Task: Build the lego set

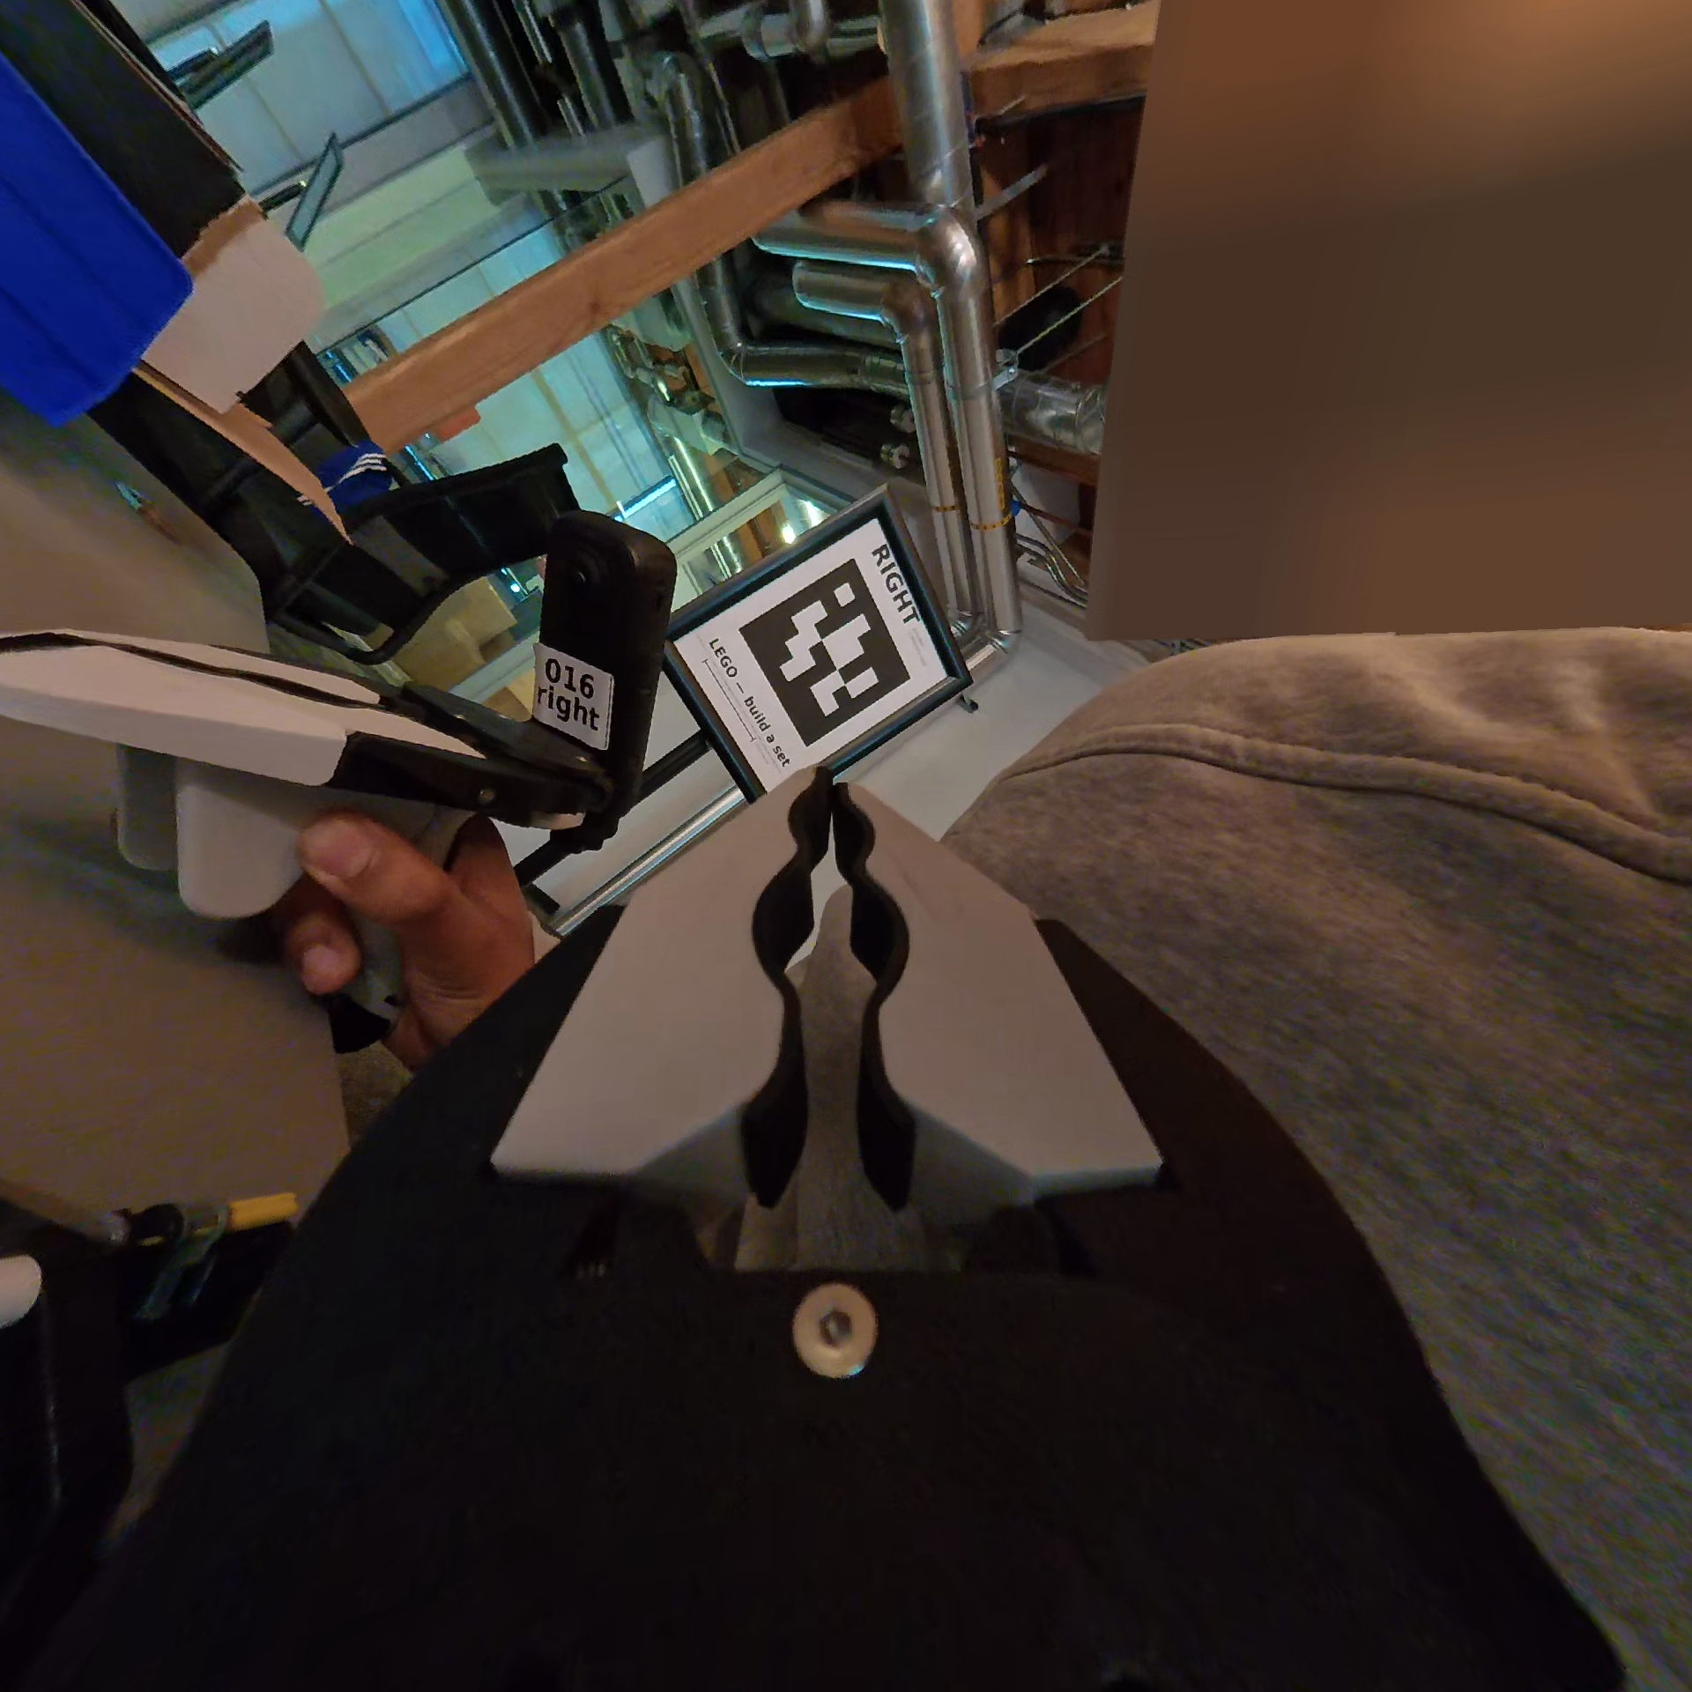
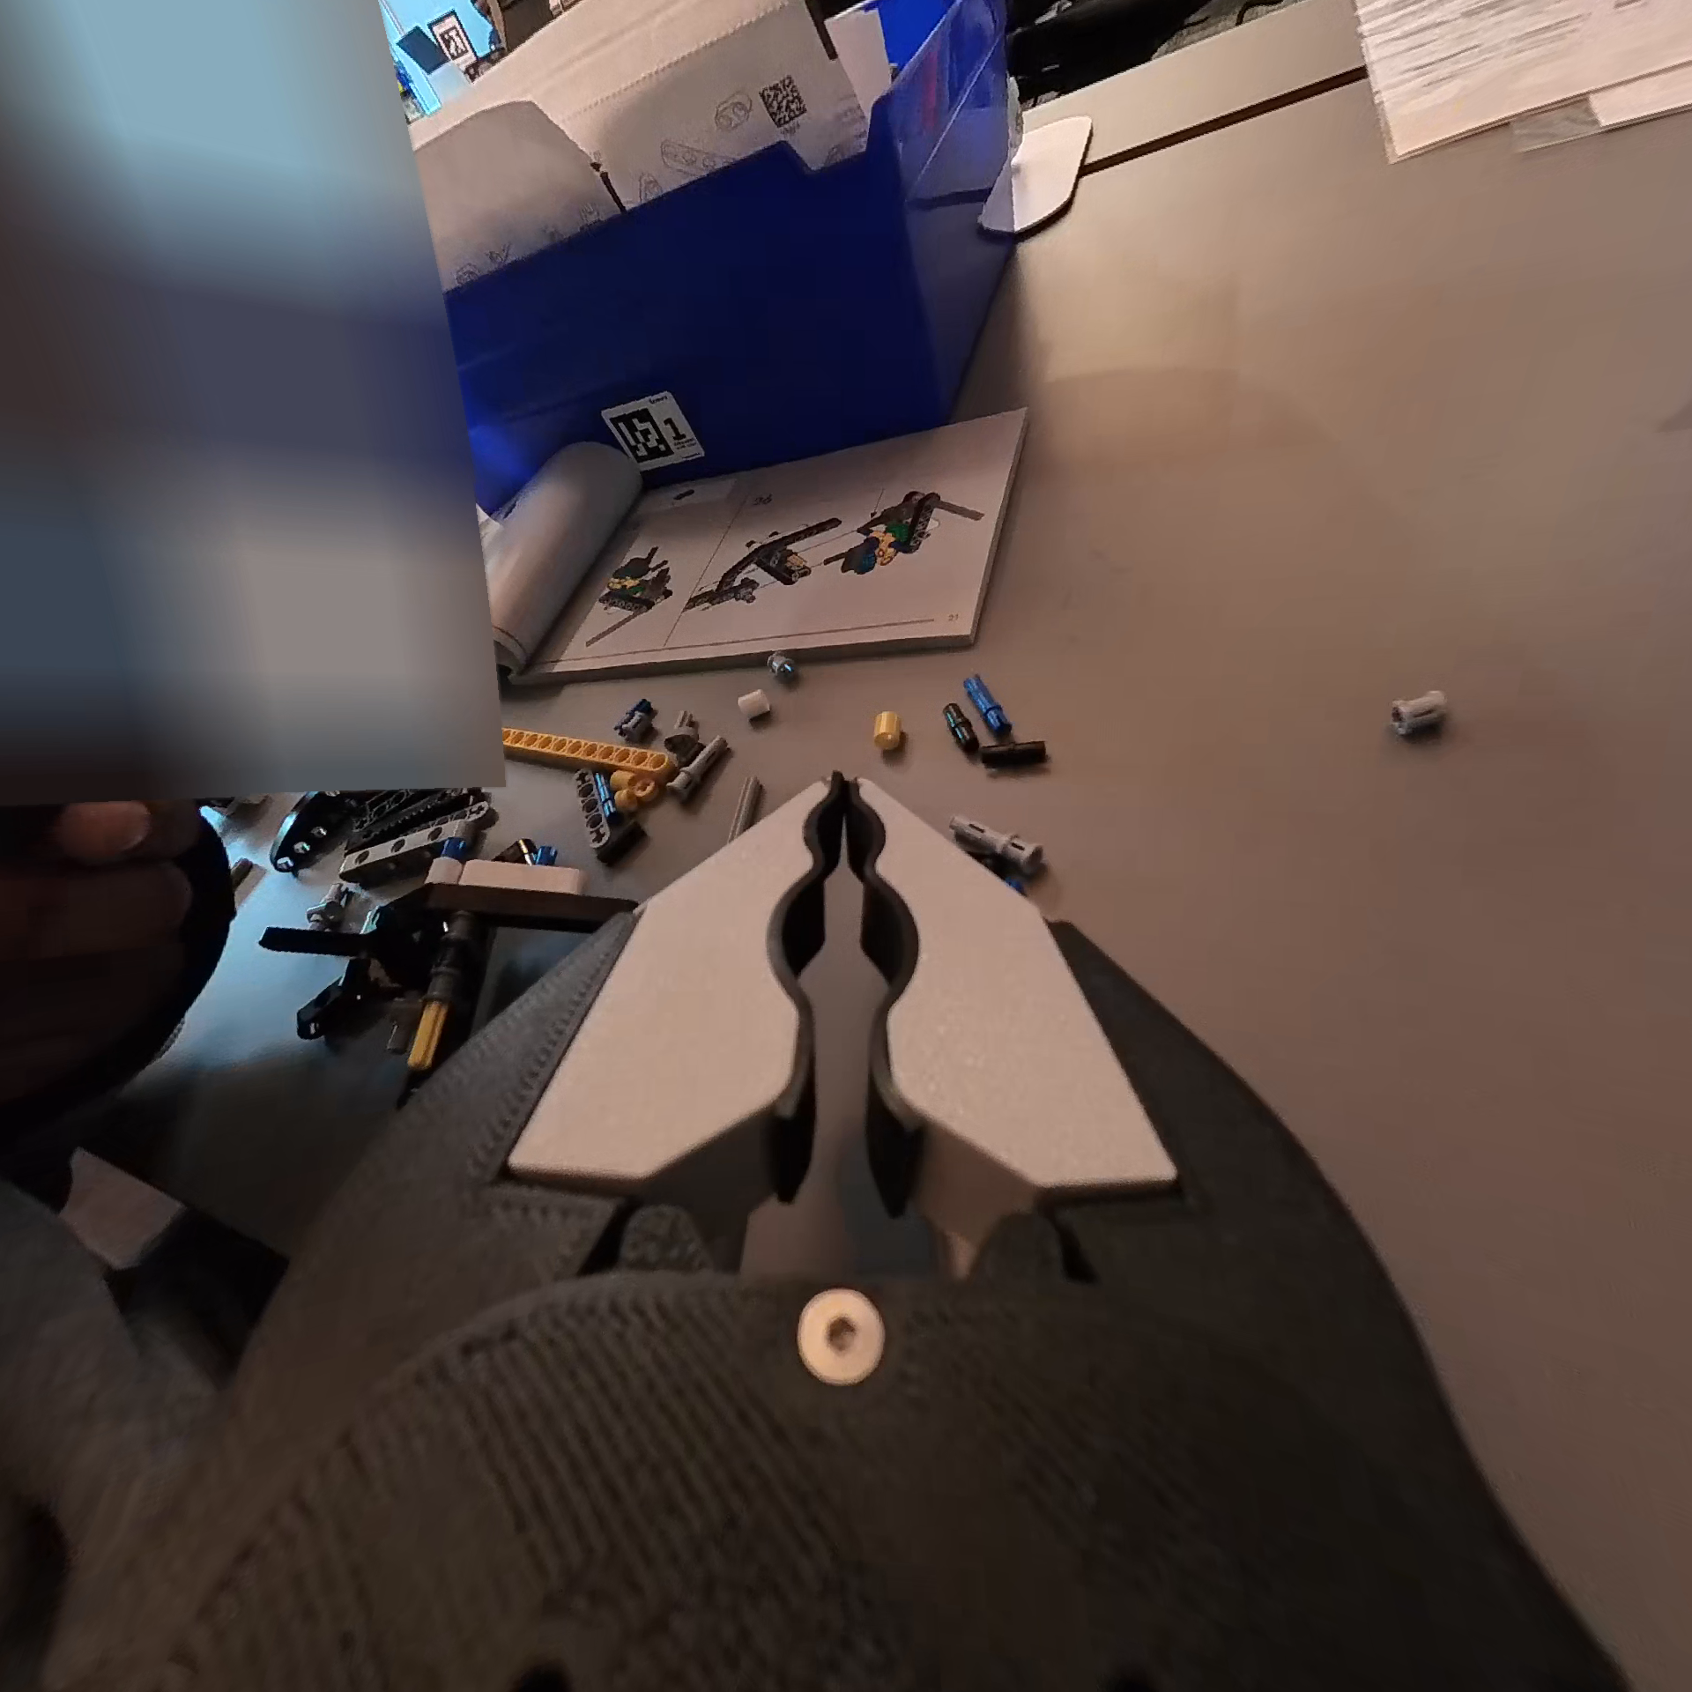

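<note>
Right wrist view, lower centre: we noted the right gripper (image 2: pixel 844 786) clenched, tips meeting on nothing, hovering above the grey table (image 2: pixel 1328 476).

Just beyond the tips, mid-frame, loose lego pieces (image 2: pixel 641 778) lay scattered: a yellow beam (image 2: pixel 591 746), a blue pin (image 2: pixel 987 700), a small yellow bush (image 2: pixel 887 731). One grey connector (image 2: pixel 1417 714) sat well apart at the right edge. At centre left a dark part-built assembly (image 2: pixel 403 952) rested on the table; its shape was hard for us to make out in shadow.

Farther up, the open instruction booklet (image 2: pixel 778 558) lay flat, with a blue bin (image 2: pixel 732 302) behind it.

Left wrist view: we saw the left gripper (image 1: pixel 831 787) also clenched and empty, tilted upward beside a grey sleeve (image 1: pixel 1373 961). At centre left a hand (image 1: pixel 412 925) held the other tool's grip. Beyond stood a framed marker card (image 1: pixel 824 659), then pipes (image 1: pixel 943 275) at the top.
</note>
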